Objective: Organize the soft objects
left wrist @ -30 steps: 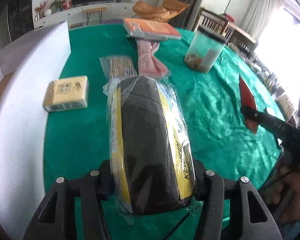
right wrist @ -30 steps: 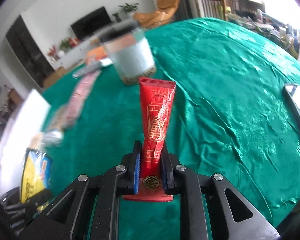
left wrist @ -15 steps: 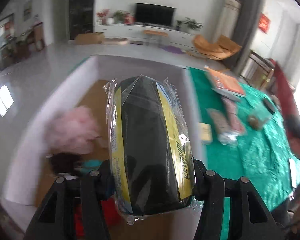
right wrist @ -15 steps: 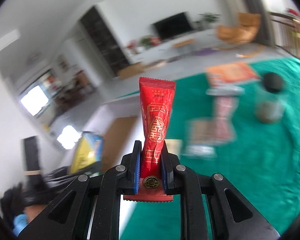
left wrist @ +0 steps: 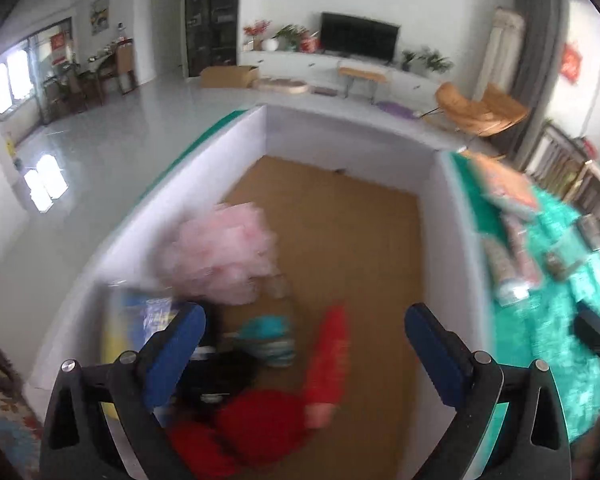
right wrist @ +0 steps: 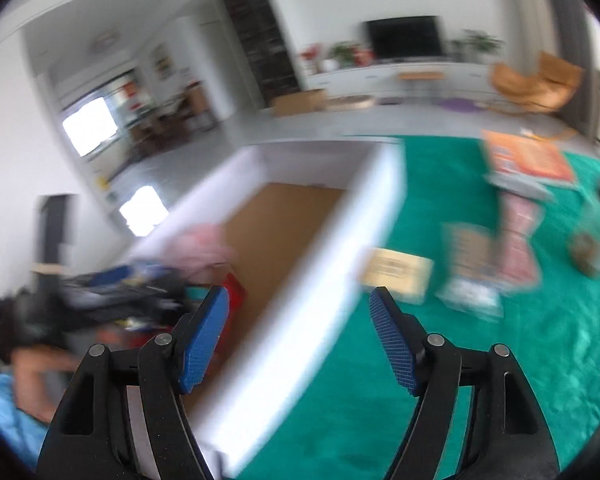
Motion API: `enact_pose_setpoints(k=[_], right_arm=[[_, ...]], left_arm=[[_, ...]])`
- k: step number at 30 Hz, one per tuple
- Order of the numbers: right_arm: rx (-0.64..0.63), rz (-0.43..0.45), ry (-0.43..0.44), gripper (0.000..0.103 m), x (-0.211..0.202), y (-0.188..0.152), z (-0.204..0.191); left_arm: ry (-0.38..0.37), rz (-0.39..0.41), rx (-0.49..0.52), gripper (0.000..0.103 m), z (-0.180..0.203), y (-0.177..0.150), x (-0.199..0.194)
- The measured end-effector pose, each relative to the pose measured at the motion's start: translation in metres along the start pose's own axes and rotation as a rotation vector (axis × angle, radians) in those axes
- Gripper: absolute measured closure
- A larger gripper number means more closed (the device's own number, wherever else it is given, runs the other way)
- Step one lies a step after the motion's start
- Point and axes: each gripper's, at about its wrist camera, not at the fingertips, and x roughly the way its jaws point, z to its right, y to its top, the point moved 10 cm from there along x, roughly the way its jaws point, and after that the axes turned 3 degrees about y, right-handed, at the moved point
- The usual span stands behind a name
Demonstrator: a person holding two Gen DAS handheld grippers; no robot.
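Note:
My left gripper hangs over a white-walled box with a cardboard floor; its jaws are opening and nothing is between them. Below it lie a pink fluffy ball, a blurred yellow-and-blue package partly behind the left finger, a teal item, a red sachet and a red soft thing. My right gripper hovers above the box's near wall, its jaws also opening and empty. The pink ball and something red show inside the box.
Right of the box, the green tablecloth carries a tan carton, a clear packet, a pink packet, an orange book and a jar. A person's arm is at the lower left.
Both grippers have opened. The black-and-yellow package has left the left jaws and the red sachet the right jaws. Both views have swung from the table to the box.

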Motion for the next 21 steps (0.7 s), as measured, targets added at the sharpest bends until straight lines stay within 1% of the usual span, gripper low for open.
enact_pose_setpoints(k=[1, 2, 4, 5, 6, 7, 8, 9, 10, 11, 12, 13, 14, 16, 19, 21], right_arm=[[0.01, 0.013, -0.049, 0.027, -0.005, -0.005, 0.019], [0.027, 0.027, -0.15, 0.027, -0.012, -0.017, 0.059], [0.074, 0.018, -0.3, 0.027, -0.023, -0.037, 0.121], [0.118, 0.002, -0.371, 0.027, -0.026, -0.049, 0.158], [0.18, -0.014, -0.428, 0.027, -0.034, -0.066, 0.192], [0.237, -0.023, -0.46, 0.027, -0.041, -0.079, 0.214], [0.291, -0.023, -0.488, 0.027, -0.05, -0.091, 0.235], [0.369, 0.001, -0.522, 0.027, -0.063, -0.103, 0.255], [0.432, 0.02, -0.523, 0.026, -0.071, -0.106, 0.264], [0.488, 0.05, -0.507, 0.026, -0.078, -0.106, 0.27], [0.494, 0.082, -0.497, 0.026, -0.083, -0.103, 0.271], [0.476, 0.088, -0.514, 0.026, -0.084, -0.1, 0.272], [0.455, 0.078, -0.535, 0.026, -0.082, -0.1, 0.271], [0.411, 0.038, -0.541, 0.026, -0.073, -0.099, 0.265], [0.337, -0.026, -0.578, 0.027, -0.059, -0.1, 0.252], [0.313, -0.055, -0.588, 0.027, -0.055, -0.103, 0.248]], left_arm=[[-0.031, 0.007, 0.002, 0.003, 0.011, 0.0, -0.003], [-0.071, 0.014, 0.01, 0.003, 0.024, 0.003, -0.006], [-0.147, 0.018, 0.05, 0.003, 0.06, 0.001, -0.009], [-0.19, 0.015, 0.089, 0.003, 0.085, -0.005, -0.012], [-0.221, 0.009, 0.126, 0.003, 0.106, -0.013, -0.014], [-0.248, 0.0, 0.162, 0.003, 0.125, -0.019, -0.014], [-0.278, -0.015, 0.212, 0.003, 0.147, -0.029, -0.015], [-0.311, -0.043, 0.284, 0.003, 0.176, -0.046, -0.013], [-0.328, -0.07, 0.338, 0.003, 0.198, -0.061, -0.01], [-0.337, -0.087, 0.37, 0.003, 0.211, -0.07, -0.007], [-0.352, -0.103, 0.412, 0.003, 0.231, -0.083, -0.002], [-0.355, -0.112, 0.445, 0.003, 0.246, -0.093, 0.004], [-0.344, -0.122, 0.471, 0.003, 0.257, -0.101, 0.012], [-0.315, -0.139, 0.502, 0.003, 0.274, -0.111, 0.03], [-0.264, -0.149, 0.489, 0.003, 0.28, -0.111, 0.059], [-0.25, -0.155, 0.474, 0.003, 0.279, -0.111, 0.075]])
